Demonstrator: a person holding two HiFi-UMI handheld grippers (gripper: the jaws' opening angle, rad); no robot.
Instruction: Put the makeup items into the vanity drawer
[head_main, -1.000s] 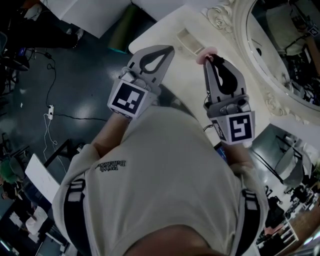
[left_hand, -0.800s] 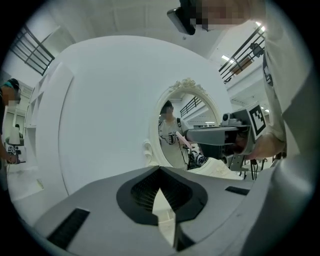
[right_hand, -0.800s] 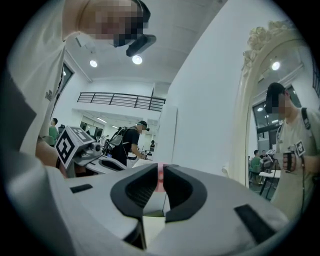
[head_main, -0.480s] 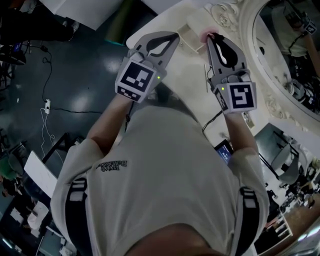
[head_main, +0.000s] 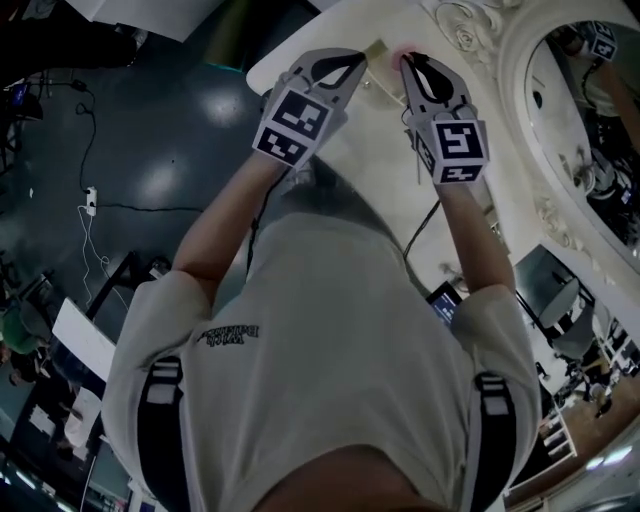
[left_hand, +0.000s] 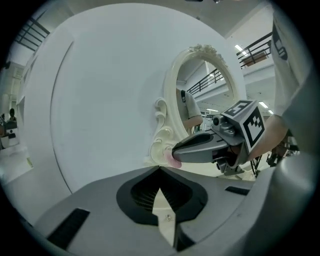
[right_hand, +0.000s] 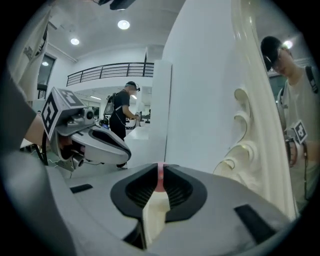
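My right gripper (head_main: 405, 60) is shut on a small pink makeup item (head_main: 403, 55), which shows as a thin pink strip (right_hand: 160, 179) between its tips (right_hand: 160, 172). From the left gripper view the same pink item (left_hand: 172, 161) sticks out of the right gripper's tips (left_hand: 176, 151). My left gripper (head_main: 362, 57) is beside it on the left, its jaws closed tip to tip (left_hand: 160, 170) with nothing between them. Both reach over the far end of the white vanity table (head_main: 365, 140), next to a small cream box-like compartment (head_main: 380, 48). No drawer front is visible.
An oval mirror (head_main: 590, 120) in an ornate cream frame (right_hand: 250, 145) stands along the table's right side. A thin cable (head_main: 428, 225) runs across the table top. Dark floor with cables (head_main: 95, 205) lies to the left. A person (right_hand: 122, 107) stands in the background.
Both grippers have moved away from my body toward the far end of the table. The right one still holds the pink item, and the two have drawn closer together.
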